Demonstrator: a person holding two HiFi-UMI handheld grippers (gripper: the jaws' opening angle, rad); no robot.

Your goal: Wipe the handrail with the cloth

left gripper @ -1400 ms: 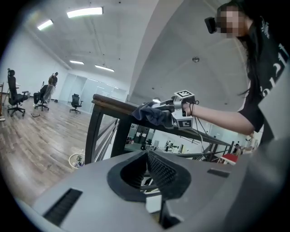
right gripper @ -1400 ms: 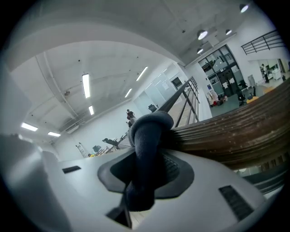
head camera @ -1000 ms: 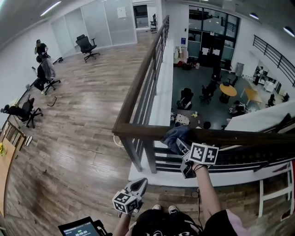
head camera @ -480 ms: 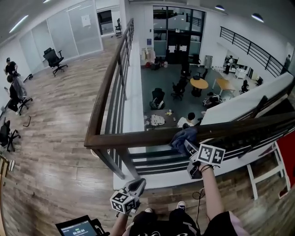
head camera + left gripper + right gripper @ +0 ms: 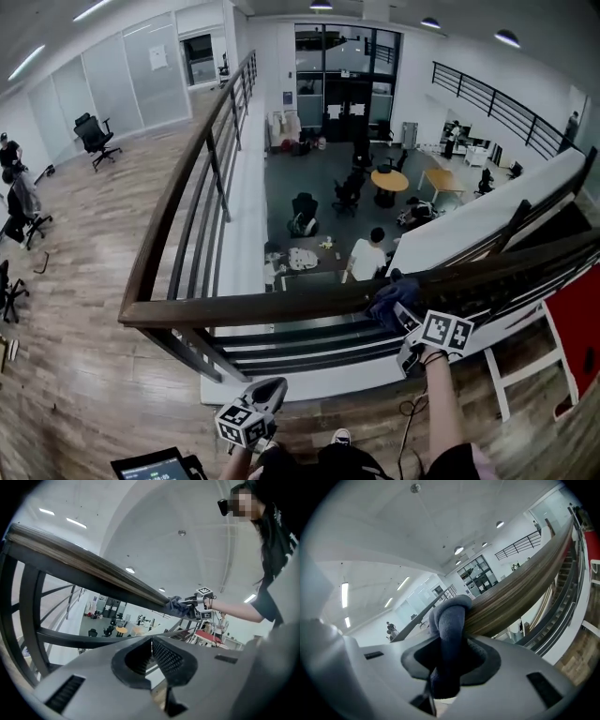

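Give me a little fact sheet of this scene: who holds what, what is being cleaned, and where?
Place: wood-floored upper level overlooking a lower hall
Surface being cleaned: wooden handrail
Right gripper: jaws clamped on a dark blue cloth, which is pressed against the handrail's top
Left gripper: jaws together, empty, held low, away from the rail
Person: arm reaches out to the rail

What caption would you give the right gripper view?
Right gripper pinches a dark blue cloth against the wooden handrail.
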